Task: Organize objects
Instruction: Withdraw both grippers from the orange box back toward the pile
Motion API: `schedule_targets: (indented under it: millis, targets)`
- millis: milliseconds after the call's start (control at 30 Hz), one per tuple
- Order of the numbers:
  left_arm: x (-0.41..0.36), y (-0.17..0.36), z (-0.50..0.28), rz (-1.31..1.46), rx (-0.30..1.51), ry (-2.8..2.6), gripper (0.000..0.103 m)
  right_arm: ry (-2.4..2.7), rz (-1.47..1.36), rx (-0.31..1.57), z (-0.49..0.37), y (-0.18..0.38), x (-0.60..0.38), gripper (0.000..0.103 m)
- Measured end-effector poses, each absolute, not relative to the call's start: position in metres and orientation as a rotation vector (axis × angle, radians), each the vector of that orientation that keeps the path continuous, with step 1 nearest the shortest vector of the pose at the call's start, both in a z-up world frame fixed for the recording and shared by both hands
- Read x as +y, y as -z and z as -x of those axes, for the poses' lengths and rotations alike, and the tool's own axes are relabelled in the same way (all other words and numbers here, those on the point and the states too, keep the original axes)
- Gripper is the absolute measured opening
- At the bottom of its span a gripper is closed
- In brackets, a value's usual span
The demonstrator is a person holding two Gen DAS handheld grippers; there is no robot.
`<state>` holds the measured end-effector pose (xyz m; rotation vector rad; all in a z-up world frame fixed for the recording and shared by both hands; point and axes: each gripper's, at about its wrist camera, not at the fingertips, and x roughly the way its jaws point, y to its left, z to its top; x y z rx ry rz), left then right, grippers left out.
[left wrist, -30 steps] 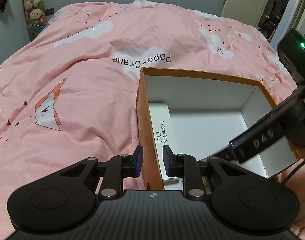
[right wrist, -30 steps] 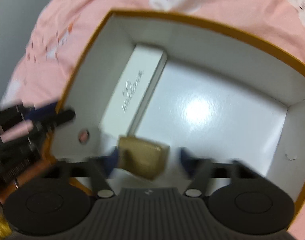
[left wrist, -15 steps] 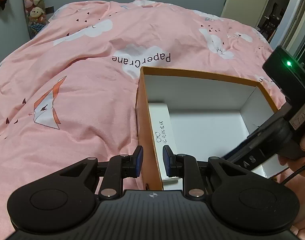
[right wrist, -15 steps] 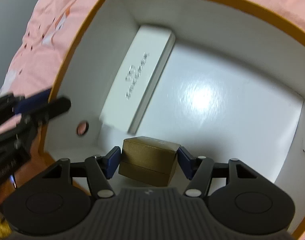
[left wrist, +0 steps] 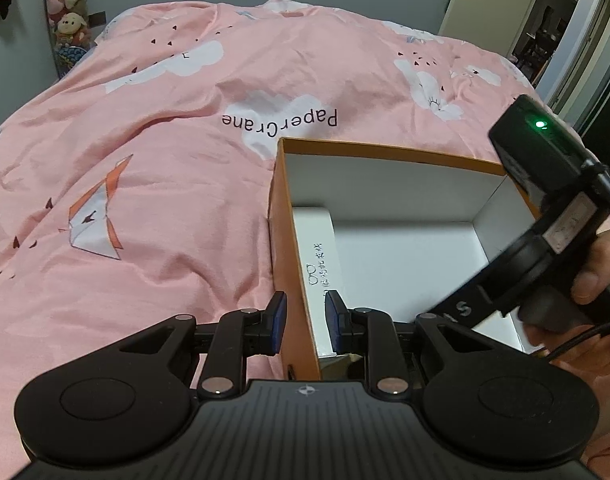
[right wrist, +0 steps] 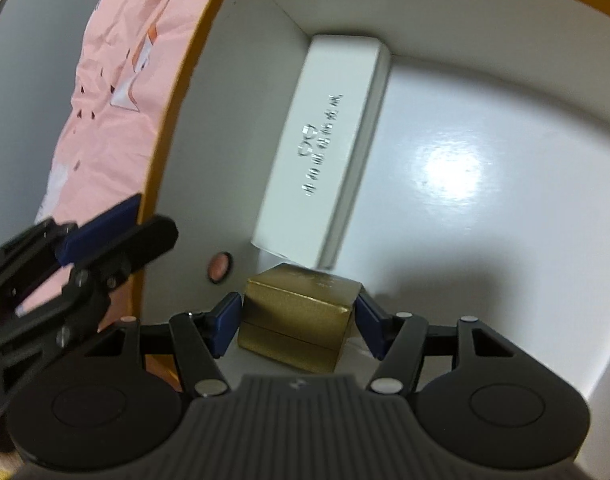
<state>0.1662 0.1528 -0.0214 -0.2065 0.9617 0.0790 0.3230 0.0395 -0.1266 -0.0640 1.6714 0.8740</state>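
The right claw (right wrist: pixel 295 326) grips a gold box (right wrist: pixel 297 320) low inside the carton (left wrist: pixel 385 150), by the white box (right wrist: pixel 329 152). The left claw (left wrist: pixel 305 322) pinches the carton's wall. Next, I judge: set it down, release.

Gold box (right wrist: pixel 301 320) inside orange carton (right wrist: pixel 173 128)

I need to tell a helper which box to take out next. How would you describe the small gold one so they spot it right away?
On the pink bedspread sits an open orange box with a white inside. Look in its near corner, just past the end of the long white carton. The small gold box there is squat, metallic, and sits between the right gripper fingers.
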Motion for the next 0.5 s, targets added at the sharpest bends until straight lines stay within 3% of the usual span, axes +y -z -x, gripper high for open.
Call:
schedule_targets:
  millis: [200, 267, 367, 500]
  targets:
    - [0.158, 0.018, -0.16, 0.204, 0.984, -0.085, 0.028, -0.904, 0.002, 1.667, -0.314, 0.13, 0.048, 0.061]
    - [0.158, 0.015, -0.157, 0.213, 0.986, -0.087, 0.028, -0.895, -0.006, 1.654, -0.31, 0.125, 0.045, 0.049]
    - [0.155, 0.008, -0.15, 0.208, 0.968, -0.099, 0.028, -0.86, -0.045, 1.646, -0.309, 0.127, 0.037, 0.04]
    - [0.149, -0.001, -0.14, 0.223, 0.935, -0.131, 0.028, -0.851, -0.094, 1.631, -0.308, 0.131, 0.029, 0.04]
